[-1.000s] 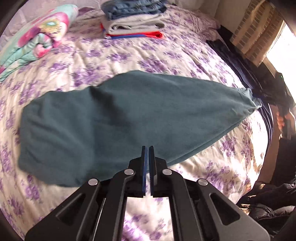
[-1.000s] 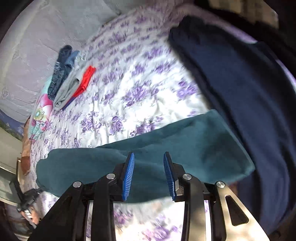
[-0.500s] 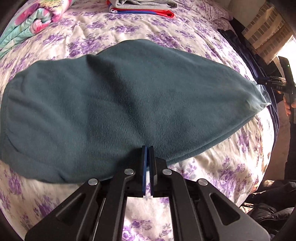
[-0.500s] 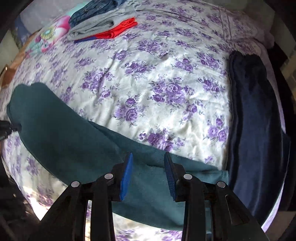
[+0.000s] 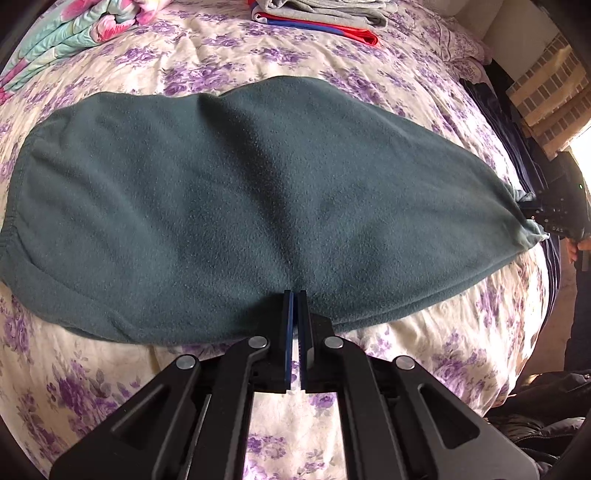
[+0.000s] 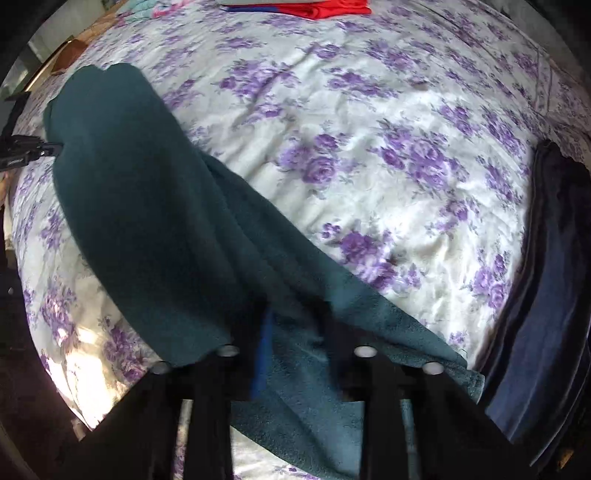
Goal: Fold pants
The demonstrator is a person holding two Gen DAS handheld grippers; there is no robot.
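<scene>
Left wrist view: the left gripper (image 5: 295, 295) is clamped on the near edge of the teal pants (image 5: 240, 206), spread across the floral bed (image 5: 461, 354) (no readable writing).

Right wrist view: the right gripper (image 6: 295, 314), blurred, sits parted over the pants' other end (image 6: 295, 354).

Bedding and laundry around the work area

A bed sheet (image 5: 461, 332) printed with purple flowers covers the bed. At its far side sits a stack of folded clothes (image 5: 317, 14), grey on top with a red layer (image 6: 325, 7) beneath. A folded quilt (image 5: 62, 33) in pink and turquoise lies at the far left corner. A dark navy garment (image 6: 546, 295) runs along the sheet's right edge. A brick-patterned surface (image 5: 546, 99) stands beyond the bed.
</scene>
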